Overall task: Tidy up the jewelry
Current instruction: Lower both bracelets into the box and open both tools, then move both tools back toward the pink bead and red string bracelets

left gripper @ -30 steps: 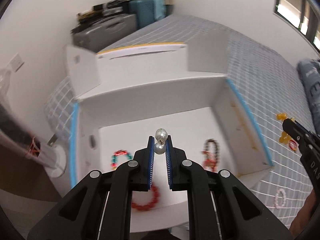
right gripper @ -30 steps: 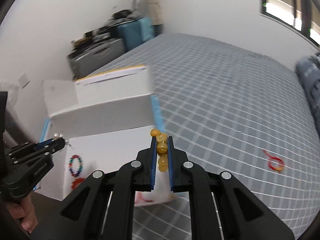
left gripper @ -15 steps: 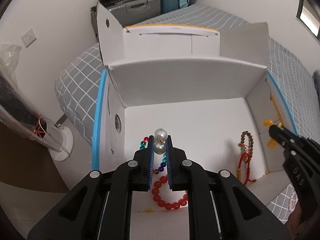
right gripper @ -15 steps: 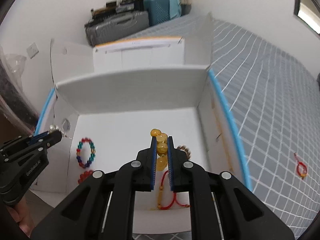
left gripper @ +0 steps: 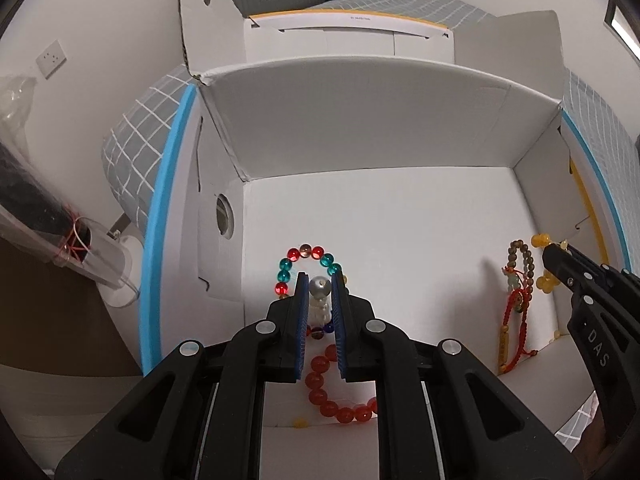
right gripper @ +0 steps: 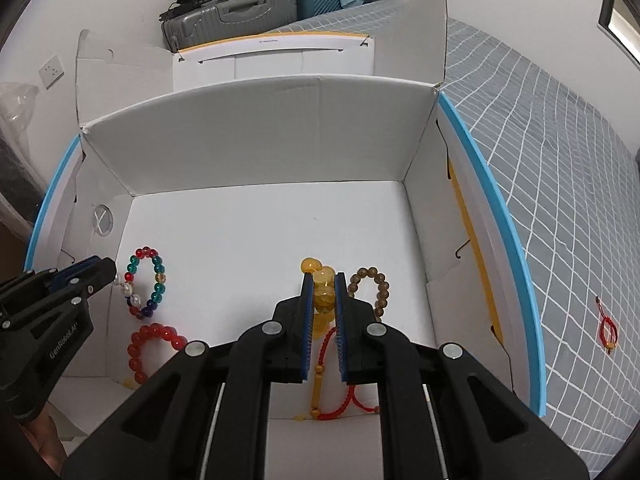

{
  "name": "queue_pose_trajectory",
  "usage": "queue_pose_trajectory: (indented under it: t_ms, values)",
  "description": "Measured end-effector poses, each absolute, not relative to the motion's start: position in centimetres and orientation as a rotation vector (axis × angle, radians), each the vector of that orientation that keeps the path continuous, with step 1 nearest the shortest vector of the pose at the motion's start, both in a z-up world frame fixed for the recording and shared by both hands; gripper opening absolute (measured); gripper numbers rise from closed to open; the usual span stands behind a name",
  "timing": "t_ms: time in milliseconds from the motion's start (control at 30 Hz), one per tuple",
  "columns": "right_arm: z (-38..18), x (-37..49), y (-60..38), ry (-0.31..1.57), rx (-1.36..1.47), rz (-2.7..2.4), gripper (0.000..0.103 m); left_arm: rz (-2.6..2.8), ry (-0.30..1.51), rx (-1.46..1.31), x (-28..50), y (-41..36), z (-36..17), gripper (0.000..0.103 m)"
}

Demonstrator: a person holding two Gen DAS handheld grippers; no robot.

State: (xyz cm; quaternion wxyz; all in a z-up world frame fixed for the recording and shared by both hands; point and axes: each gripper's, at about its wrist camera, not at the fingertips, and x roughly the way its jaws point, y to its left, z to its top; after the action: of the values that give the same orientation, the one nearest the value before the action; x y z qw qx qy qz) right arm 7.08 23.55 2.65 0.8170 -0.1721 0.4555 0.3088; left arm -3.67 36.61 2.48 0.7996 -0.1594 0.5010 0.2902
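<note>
Altogether, four bracelets (right gripper: 146, 282) lie in one box (right gripper: 256, 152).

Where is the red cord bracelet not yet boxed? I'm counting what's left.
In the right wrist view, the red cord bracelet lies on the checked bedspread, right of the white box.

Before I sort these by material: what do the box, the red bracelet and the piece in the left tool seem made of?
Box: white matte cardboard, judging by its folded flaps and creases. Red bracelet: glossy translucent round beads, glass or resin, hard to say. Piece in the left tool: smooth rounded pearl-like beads with a soft sheen, possibly imitation.
</note>
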Motion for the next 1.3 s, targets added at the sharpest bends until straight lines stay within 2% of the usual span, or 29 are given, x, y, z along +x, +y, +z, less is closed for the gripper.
queue_pose_trajectory:
  t_ms: [233, 267, 300, 333, 400, 467, 567, 633, 700, 767, 800, 1033, 1300]
  values:
    - [3.0, 7.3, 23.4, 0.969, -0.361, 0.651, 0.013, 0.625, 1.077, -0.339, -3.7, 36.7, 2.8, 0.013]
    - [3.1, 7.2, 23.4, 0.967, -0.359, 0.651, 0.017, 0.626, 1.076, -0.339, -3.7, 36.6, 2.9, 0.019]
    - [3.3, 7.2, 23.2, 0.964, -0.356, 0.65, 0.028, 0.627, 1.074, -0.341, -3.8, 36.6, 3.0, 0.025]
    - [3.6, 7.2, 23.0, 0.952, -0.354, 0.645, 0.035, 0.63, 1.069, -0.339, -3.9, 36.5, 3.2, 0.036]
    - [4.1, 7.3, 22.6, 0.939, -0.344, 0.644, 0.042, 0.628, 1.064, -0.329, -4.0, 36.2, 3.5, 0.039]
    - [4.8, 7.4, 22.0, 0.926, -0.33, 0.634, 0.05, 0.634, 1.052, -0.324, -4.1, 35.9, 3.9, 0.055]
    - [5.9, 7.8, 20.9, 0.895, -0.319, 0.609, 0.065, 0.638, 1.031, -0.314, -4.2, 35.3, 4.7, 0.064]
    - [6.9, 8.1, 19.9, 0.863, -0.302, 0.6, 0.079, 0.624, 1.014, -0.308, -4.2, 34.6, 5.3, 0.072]
    - [7.6, 8.4, 18.9, 0.841, -0.298, 0.587, 0.087, 0.614, 0.998, -0.3, -4.0, 33.8, 5.9, 0.076]
    - [8.1, 8.9, 17.6, 0.826, -0.29, 0.572, 0.092, 0.598, 0.974, -0.306, -3.7, 33.0, 6.7, 0.088]
    - [8.3, 9.2, 16.9, 0.82, -0.286, 0.565, 0.095, 0.593, 0.966, -0.305, -3.5, 32.7, 6.9, 0.09]
    - [8.8, 11.2, 11.9, 0.805, -0.28, 0.494, 0.095, 0.549, 0.925, -0.288, -1.6, 29.2, 8.7, 0.096]
    - [8.5, 14.7, 4.3, 0.826, -0.269, 0.386, 0.095, 0.416, 0.913, -0.213, 2.5, 21.7, 9.4, 0.097]
